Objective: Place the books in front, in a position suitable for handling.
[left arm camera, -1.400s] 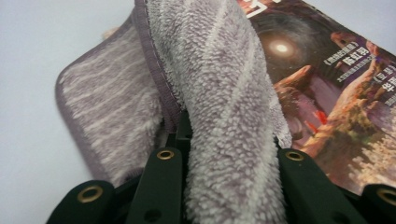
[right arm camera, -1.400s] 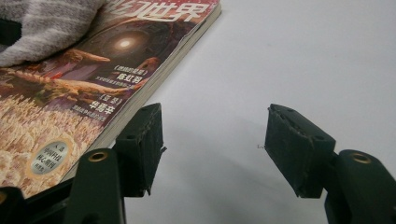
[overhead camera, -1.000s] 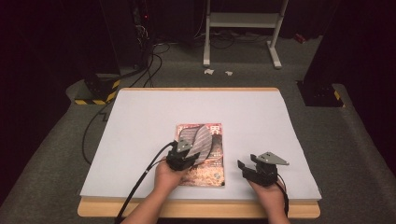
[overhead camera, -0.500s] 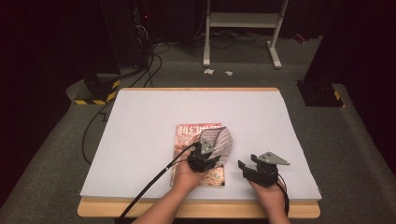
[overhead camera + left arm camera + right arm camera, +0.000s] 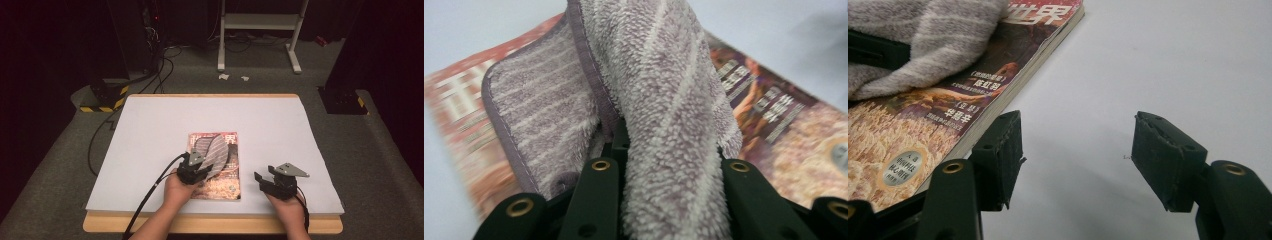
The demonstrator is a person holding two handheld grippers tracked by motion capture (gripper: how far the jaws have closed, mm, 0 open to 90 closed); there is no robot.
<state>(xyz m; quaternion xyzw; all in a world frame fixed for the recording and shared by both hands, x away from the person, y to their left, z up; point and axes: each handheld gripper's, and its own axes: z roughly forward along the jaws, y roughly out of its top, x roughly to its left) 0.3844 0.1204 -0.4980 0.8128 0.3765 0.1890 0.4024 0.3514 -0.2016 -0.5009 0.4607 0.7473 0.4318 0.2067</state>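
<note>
Looks like a lab or recording studio, not a home. Dark room, black surrounds. Grey carpet floor. One wooden-edged table covered with a plain white sheet, lit from above. Black cables run across the floor to dark equipment at the back left. Yellow-and-black hazard tape on a base there. White metal stand frame behind the table.
</note>
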